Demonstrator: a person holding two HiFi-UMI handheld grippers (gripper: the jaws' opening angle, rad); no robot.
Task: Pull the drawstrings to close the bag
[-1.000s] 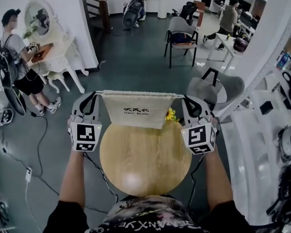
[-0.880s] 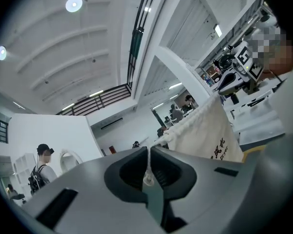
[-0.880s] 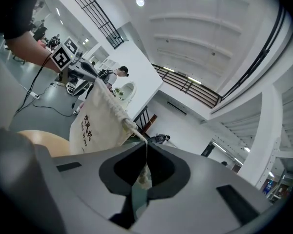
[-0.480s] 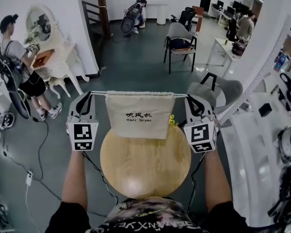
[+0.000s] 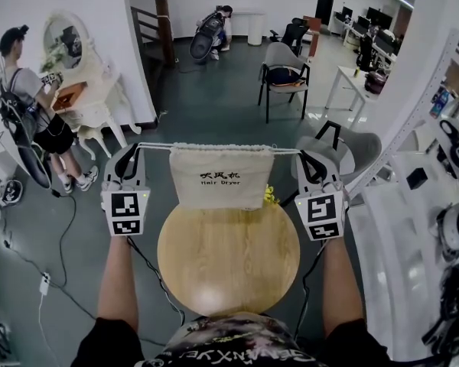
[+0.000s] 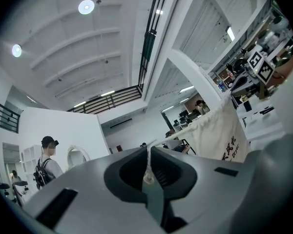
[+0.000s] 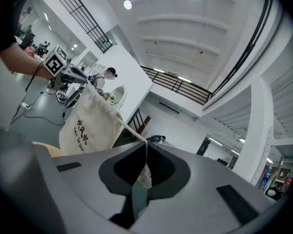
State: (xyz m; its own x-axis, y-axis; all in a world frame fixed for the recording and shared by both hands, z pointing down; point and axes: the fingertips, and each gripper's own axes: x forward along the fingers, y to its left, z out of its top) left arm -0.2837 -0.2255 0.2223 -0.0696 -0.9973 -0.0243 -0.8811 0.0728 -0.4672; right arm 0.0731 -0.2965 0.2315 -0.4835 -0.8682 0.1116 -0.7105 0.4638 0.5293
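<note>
A cream drawstring bag (image 5: 222,176) with dark print hangs over the far edge of the round wooden table (image 5: 228,258). Its top is gathered along a taut cord. My left gripper (image 5: 136,150) is shut on the left drawstring (image 5: 154,146). My right gripper (image 5: 306,156) is shut on the right drawstring (image 5: 287,151). In the left gripper view the jaws (image 6: 149,151) pinch the white cord, which runs to the bag (image 6: 224,135), with the other gripper's cube (image 6: 260,66) beyond. The right gripper view shows its jaws (image 7: 146,149) shut on the cord that leads to the bag (image 7: 88,126).
A small yellow flower (image 5: 269,196) peeks out behind the bag's right side. A grey chair (image 5: 344,140) stands just beyond my right gripper and a black-framed chair (image 5: 284,60) farther back. A person (image 5: 23,90) stands by a white dressing table (image 5: 84,98) at the left. Cables (image 5: 61,228) lie on the floor.
Both grippers have moved apart, the left one leftwards and the right one rightwards. The cords on each side are longer and the bag's top is gathered narrower.
</note>
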